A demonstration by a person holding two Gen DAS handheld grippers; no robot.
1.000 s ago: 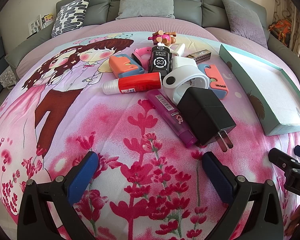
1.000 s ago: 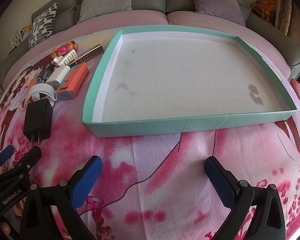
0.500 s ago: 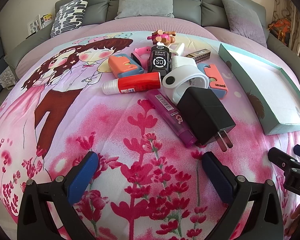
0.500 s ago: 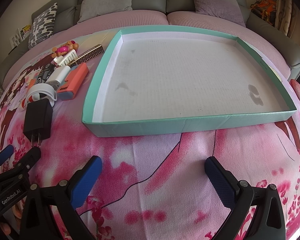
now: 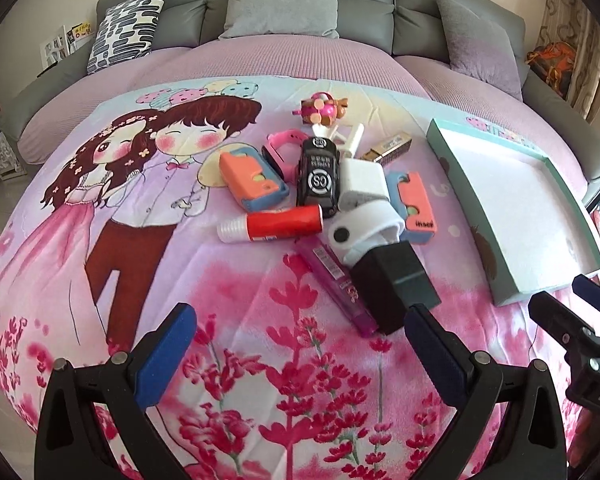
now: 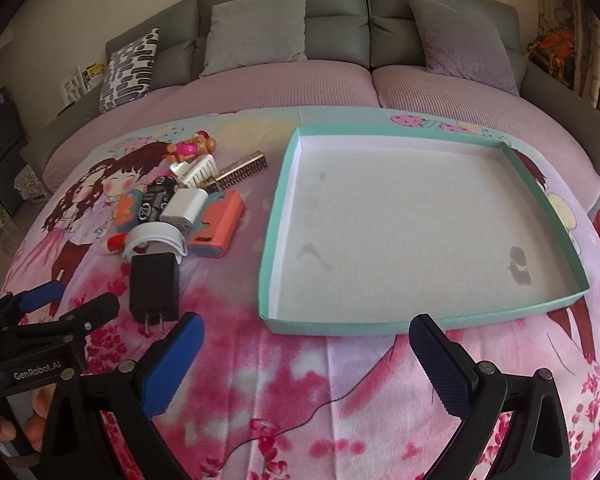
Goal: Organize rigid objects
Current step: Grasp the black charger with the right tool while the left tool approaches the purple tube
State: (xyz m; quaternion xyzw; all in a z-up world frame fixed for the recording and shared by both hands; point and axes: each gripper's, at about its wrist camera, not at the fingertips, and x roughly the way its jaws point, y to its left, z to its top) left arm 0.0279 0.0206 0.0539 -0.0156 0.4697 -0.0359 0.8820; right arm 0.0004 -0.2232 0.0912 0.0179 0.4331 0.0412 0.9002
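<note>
A heap of small objects lies on the bed: a black charger (image 5: 392, 280) (image 6: 154, 284), a purple tube (image 5: 336, 280), a red glue stick (image 5: 276, 224), a black toy car (image 5: 318, 174), a white adapter (image 5: 362, 178), a white band (image 5: 364, 236), orange-and-blue cases (image 5: 252, 176) (image 5: 414, 206), and a pink doll (image 5: 322, 108). A shallow teal box (image 6: 420, 220) (image 5: 512, 208) lies empty to the right. My left gripper (image 5: 300, 352) is open, just short of the charger. My right gripper (image 6: 308, 364) is open, before the box's near wall.
The bed has a pink cartoon blanket (image 5: 180, 280). A grey headboard with pillows (image 5: 284, 0) runs along the back. A patterned pillow (image 5: 124, 20) sits at the far left. A gold box (image 5: 388, 148) and a white comb (image 6: 200, 170) lie behind the heap.
Both grippers have pulled back and tilted up, so the objects and the box look farther away. The left gripper's right finger now overlaps the charger's plug end. Nothing on the bed moved.
</note>
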